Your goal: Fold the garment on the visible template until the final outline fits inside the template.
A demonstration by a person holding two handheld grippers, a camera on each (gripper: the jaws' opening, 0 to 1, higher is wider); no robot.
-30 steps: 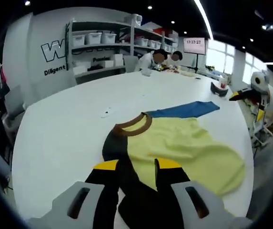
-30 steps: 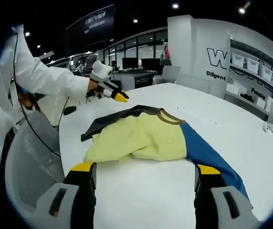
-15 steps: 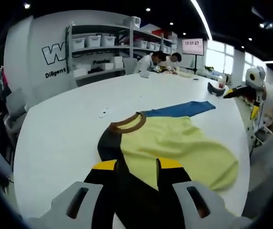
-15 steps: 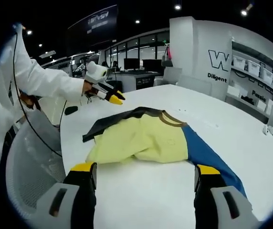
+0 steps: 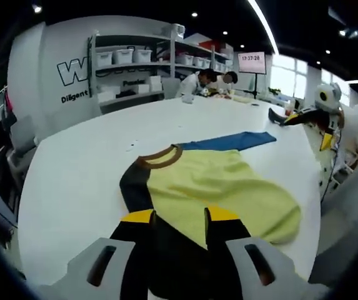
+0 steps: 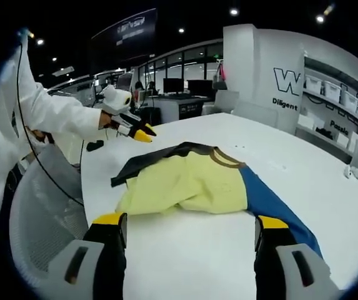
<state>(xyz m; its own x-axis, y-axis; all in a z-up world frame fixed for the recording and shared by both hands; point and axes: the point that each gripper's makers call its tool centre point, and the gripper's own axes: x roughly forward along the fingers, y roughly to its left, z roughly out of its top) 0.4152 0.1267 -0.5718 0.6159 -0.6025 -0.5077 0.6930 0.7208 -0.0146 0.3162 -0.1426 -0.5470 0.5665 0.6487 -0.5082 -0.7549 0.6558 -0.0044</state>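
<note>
Garment (image 6: 191, 181) is crumpled on the white desk (image 6: 185, 250), ahead of the right hand-held gripper (image 6: 190, 232) and between its jaws' lines. Those jaws stand wide apart with nothing in them, bare desk beneath. Near to far in the right gripper view: yellow body bunched in a heap, blue sleeve (image 6: 272, 206) running out toward the right jaw, dark sleeve (image 6: 144, 164) and brown collar (image 6: 223, 157) on the far side. Beyond that, the left hand-held gripper (image 6: 140, 132) hangs above the desk edge, clear of the cloth. In the left gripper view its own jaws sit fairly close together with dark fabric showing between and under them; can't tell whether they're touching it or just above it. No template outline is visible to me in either view. Change over the last second: the left hand-held gripper has drifted away from the dark sleeve, and the right hand-held gripper (image 5: 307, 119) has slid across the far side. Garment itself looks unmoved, so I'd judge folding hasn't begun; both hands are repositioning.
</note>
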